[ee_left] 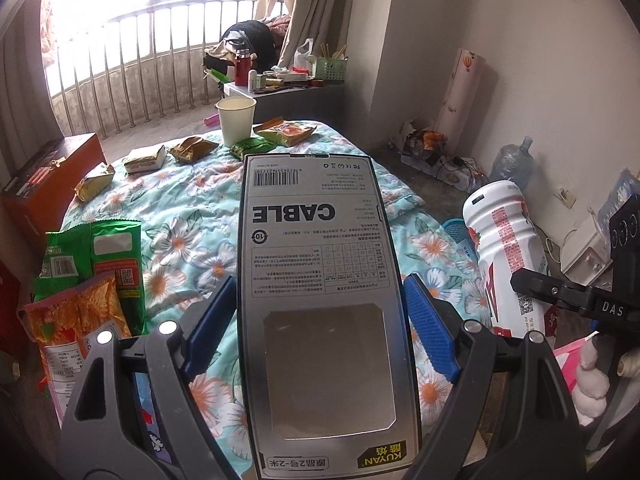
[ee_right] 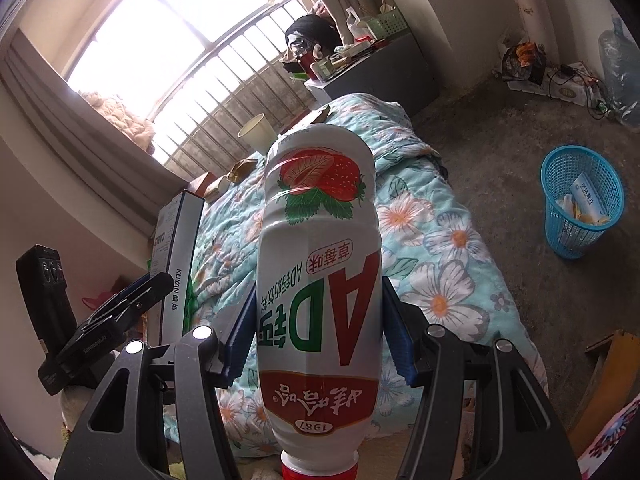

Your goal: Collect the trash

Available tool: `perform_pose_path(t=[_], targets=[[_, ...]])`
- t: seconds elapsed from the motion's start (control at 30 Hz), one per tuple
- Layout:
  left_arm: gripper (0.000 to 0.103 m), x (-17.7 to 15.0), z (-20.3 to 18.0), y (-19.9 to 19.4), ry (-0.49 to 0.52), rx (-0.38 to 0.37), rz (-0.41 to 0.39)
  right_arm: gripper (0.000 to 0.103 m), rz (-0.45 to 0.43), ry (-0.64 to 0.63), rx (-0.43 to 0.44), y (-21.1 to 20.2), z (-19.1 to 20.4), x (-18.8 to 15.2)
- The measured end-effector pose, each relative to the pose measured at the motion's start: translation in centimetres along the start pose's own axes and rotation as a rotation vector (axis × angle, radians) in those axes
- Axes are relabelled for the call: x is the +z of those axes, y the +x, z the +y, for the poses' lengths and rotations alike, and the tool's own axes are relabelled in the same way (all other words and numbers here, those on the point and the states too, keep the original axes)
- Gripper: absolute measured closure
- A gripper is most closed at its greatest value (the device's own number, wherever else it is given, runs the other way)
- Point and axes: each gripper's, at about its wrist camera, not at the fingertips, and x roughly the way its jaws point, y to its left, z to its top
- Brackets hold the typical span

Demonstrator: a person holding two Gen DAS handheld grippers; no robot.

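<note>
My left gripper [ee_left: 320, 320] is shut on a grey cable box [ee_left: 320, 280] marked CABLE and holds it above the floral bed quilt [ee_left: 192, 240]. My right gripper [ee_right: 318, 320] is shut on a white AD milk bottle [ee_right: 320, 248] with a strawberry label, its red cap toward the camera. The bottle also shows in the left wrist view [ee_left: 504, 252], and the box in the right wrist view [ee_right: 176, 256]. A blue mesh trash basket [ee_right: 580, 200] stands on the floor to the right of the bed, with some wrappers in it.
On the quilt lie a paper cup [ee_left: 236, 120] and several snack wrappers [ee_left: 188, 148]. Green and orange snack bags [ee_left: 92, 272] stand at left, by an orange box [ee_left: 48, 184]. A cluttered side table [ee_left: 296, 88] stands beyond the bed. Cables and a water jug [ee_left: 514, 160] are by the wall.
</note>
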Motion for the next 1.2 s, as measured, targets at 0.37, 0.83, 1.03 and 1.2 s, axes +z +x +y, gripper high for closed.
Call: perform_pose_path(t=[0.37, 0.83, 1.03, 1.2], targets=[[0.023, 1.7, -4.4, 0.2, 0.067, -0.044, -0.013, 0.047, -0.09, 0.046, 0.021, -3.5, -2.5, 0.1], [0.023, 3.4, -11.7, 2.3, 0.187, -0.101, -0.002, 0.046, -0.173, 0.146, 0.056, -6.2, -7.8, -0.2], [0.023, 3.5, -15.2, 4.2, 0.224, -0.14, 0.021, 0.046, -0.201, 0.207, 0.072, -6.7, -10.9, -0.4], [0.023, 3.8, -18.0, 6.4, 0.252, -0.185, 0.057, 0.046, -0.258, 0.268, 0.076, -7.9, -14.1, -0.5]])
